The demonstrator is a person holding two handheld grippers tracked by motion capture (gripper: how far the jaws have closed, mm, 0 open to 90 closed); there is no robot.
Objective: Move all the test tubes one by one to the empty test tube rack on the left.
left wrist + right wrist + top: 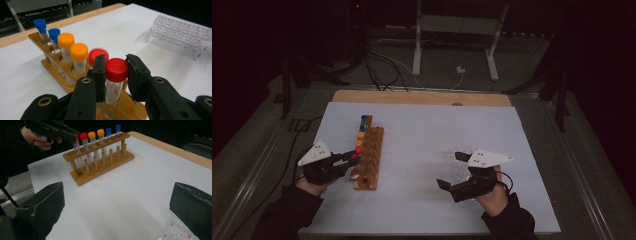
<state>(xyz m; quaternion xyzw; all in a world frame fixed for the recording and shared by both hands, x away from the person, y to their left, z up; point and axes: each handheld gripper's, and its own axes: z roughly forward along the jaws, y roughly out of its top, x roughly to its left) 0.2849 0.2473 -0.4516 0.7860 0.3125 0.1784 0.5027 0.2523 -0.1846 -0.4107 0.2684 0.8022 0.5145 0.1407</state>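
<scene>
Black padded jaws of the left gripper (pixel 117 75) clamp the red screw cap of a clear plastic tube (pixel 114 81) seated at the near end of the wooden rack (pixel 37 40); lift it straight up, while the right gripper (pixel 117 207) gapes empty.

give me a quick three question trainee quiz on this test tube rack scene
1. True or false: the left tongs are shut on a red-capped clear plastic tube.
2. How many capped tubes stand in the wooden test tube rack, and in which cap colours?
3. Which are open with nothing between their pads: A left tongs, B right tongs?

Key
1. True; the pads press on the cap from both sides.
2. Six: two red, two orange, two blue.
3. B
</scene>
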